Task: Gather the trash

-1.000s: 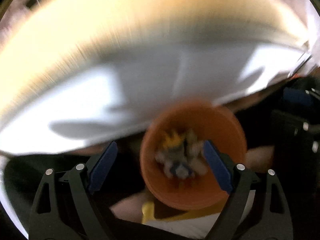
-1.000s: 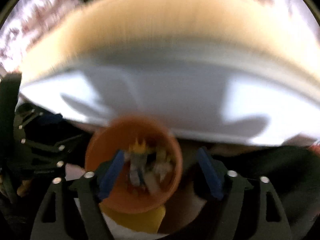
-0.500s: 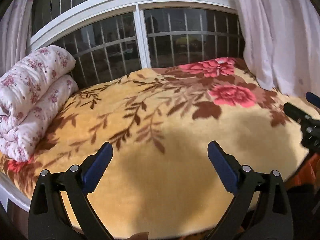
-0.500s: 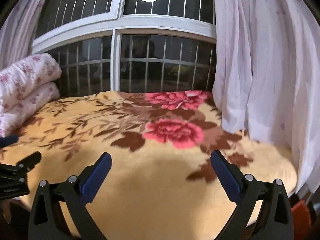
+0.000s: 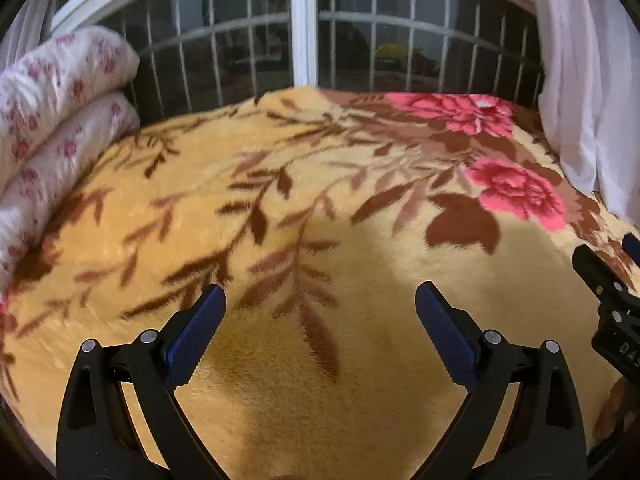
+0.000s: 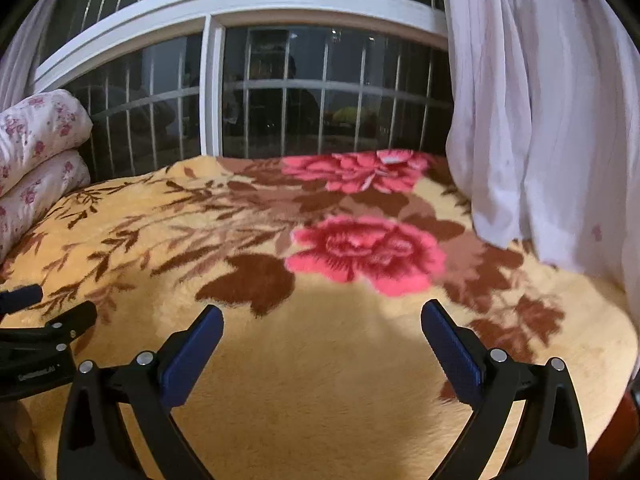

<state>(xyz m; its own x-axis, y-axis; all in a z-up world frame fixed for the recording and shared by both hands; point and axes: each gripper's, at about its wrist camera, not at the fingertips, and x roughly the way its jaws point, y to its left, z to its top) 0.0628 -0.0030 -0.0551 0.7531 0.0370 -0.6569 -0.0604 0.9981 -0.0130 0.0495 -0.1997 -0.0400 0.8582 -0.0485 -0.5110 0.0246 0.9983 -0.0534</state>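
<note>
My left gripper (image 5: 320, 300) is open and empty, held above the near part of a yellow floral blanket (image 5: 304, 208) on a bed. My right gripper (image 6: 322, 320) is open and empty too, over the same blanket (image 6: 280, 368), to the right of the left one. The right gripper's black body shows at the right edge of the left wrist view (image 5: 612, 308); the left gripper's body shows at the left edge of the right wrist view (image 6: 40, 344). No trash and no bin show in either view.
A folded white quilt with pink flowers (image 5: 52, 128) lies on the bed's left end, also in the right wrist view (image 6: 36, 160). A barred window (image 6: 280, 92) runs behind the bed. A white curtain (image 6: 540, 120) hangs at the right.
A second ago both views looked down, blurred, at an orange bin holding trash. Both grippers have since swung up and now face the bed and window, and have edged closer to the blanket.
</note>
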